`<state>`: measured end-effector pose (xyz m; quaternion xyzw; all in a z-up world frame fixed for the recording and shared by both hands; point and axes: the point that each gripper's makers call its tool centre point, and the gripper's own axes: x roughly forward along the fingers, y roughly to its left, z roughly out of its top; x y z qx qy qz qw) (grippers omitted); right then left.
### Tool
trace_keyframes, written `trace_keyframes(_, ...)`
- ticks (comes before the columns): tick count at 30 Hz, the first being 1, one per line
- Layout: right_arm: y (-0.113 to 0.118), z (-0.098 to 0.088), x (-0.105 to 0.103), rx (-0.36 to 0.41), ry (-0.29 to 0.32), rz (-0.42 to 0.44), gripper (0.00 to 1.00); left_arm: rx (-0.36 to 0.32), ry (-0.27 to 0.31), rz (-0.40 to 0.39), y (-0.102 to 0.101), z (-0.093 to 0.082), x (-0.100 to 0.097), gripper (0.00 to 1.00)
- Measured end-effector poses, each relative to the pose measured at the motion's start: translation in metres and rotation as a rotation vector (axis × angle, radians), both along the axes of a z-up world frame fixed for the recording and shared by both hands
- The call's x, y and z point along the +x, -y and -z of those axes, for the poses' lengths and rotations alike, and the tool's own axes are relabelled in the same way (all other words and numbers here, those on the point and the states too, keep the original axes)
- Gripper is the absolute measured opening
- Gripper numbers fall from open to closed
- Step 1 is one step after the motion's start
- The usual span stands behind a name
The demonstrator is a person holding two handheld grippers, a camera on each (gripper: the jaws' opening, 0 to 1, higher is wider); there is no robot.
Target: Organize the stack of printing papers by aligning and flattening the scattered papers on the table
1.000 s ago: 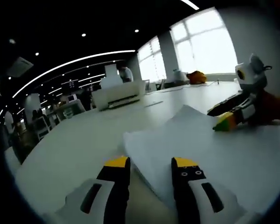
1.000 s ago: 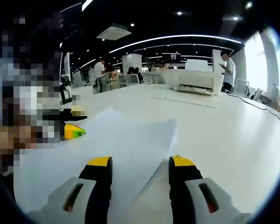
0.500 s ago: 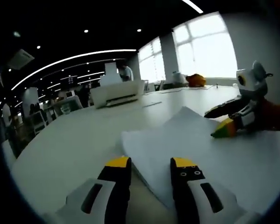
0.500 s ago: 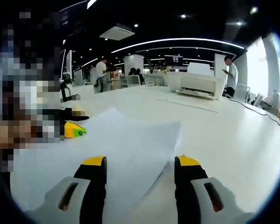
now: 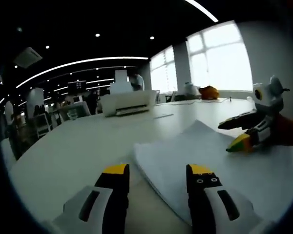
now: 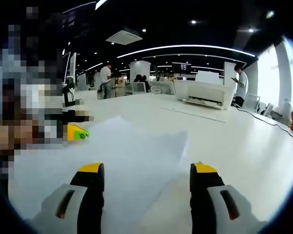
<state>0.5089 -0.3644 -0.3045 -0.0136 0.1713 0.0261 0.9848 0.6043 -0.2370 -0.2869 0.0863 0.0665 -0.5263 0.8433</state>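
White table [image 5: 63, 146] w/ paper stack [image 6: 132, 156], printer [image 6: 205, 95] behind, dark ceiling w/ striplights, both grippers' fingers apart, empty

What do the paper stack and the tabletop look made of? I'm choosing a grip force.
Paper stack: thin matte white sheets, one corner lifted, so flexible paper. Table: smooth white hard surface with soft sheen, probably laminate; cannot tell for certain.

Matt white paper stack [image 5: 219, 161] lying on the smooth, faintly glossy white table [image 5: 78, 146], and at twelve o'clock a white printer [image 6: 205, 92] in what looks like smooth plastic.
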Motion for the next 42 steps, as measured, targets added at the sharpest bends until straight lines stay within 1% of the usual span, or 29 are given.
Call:
trace_keyframes(6,0.004,-0.002,-0.001,0.011,0.01,0.019,0.69,-0.009,0.014,-0.039,-0.004,-0.002,0.007,0.63)
trace_keyframes(13,0.005,-0.003,-0.002,0.011,0.016,0.027,0.74,-0.002,0.026,-0.083,-0.01,-0.003,0.015,0.69)
trace_keyframes(21,0.009,-0.006,-0.004,0.01,0.031,0.043,0.76,0.002,0.046,-0.093,-0.012,-0.004,0.019,0.79)
trace_keyframes(24,0.009,-0.008,-0.005,0.038,0.04,0.044,0.77,0.002,0.028,-0.09,-0.01,-0.002,0.019,0.84)
trace_keyframes(31,0.016,-0.013,-0.014,0.073,0.068,0.06,0.78,-0.006,0.013,-0.108,-0.012,-0.003,0.021,0.91)
trace_keyframes(33,0.019,-0.015,-0.016,0.088,0.079,0.069,0.78,-0.012,0.01,-0.111,-0.013,-0.003,0.022,0.96)
trace_keyframes(39,0.027,-0.018,-0.025,0.123,0.107,0.088,0.79,-0.029,0.008,-0.118,-0.017,-0.006,0.022,0.97)
trace_keyframes(41,0.028,-0.018,-0.028,0.123,0.104,0.09,0.79,-0.028,0.005,-0.118,-0.018,-0.005,0.021,0.97)
trace_keyframes(42,0.029,-0.016,-0.03,0.106,0.093,0.093,0.79,-0.028,0.005,-0.119,-0.019,-0.005,0.02,0.97)
